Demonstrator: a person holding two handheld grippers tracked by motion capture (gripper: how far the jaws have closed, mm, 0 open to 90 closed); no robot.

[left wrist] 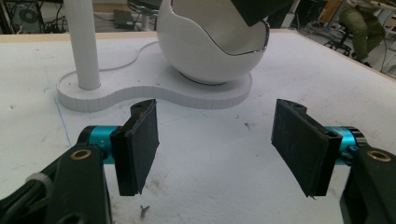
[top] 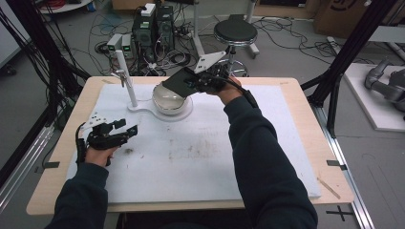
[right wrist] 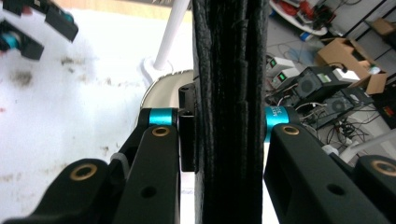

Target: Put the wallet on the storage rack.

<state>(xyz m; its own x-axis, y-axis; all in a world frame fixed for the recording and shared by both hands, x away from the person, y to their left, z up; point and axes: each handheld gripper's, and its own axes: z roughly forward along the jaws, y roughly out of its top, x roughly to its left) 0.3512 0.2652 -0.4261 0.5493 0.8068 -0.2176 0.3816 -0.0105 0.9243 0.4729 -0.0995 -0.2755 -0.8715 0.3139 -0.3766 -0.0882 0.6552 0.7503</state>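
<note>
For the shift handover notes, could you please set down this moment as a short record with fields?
Surface: white mat on a wooden table
Stand: white base with upright post
Bowl: white, egg-shaped, open-topped, seated on the base
Right gripper: shut on a black wallet, held over the bowl
Left gripper: open, nothing between its pads, over the mat's left part
Mat state: brownish smudges near the middle

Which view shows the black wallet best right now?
The high view: the black wallet sits whole over the white bowl. The right gripper view shows its edge clamped; the left gripper view only a corner.
</note>
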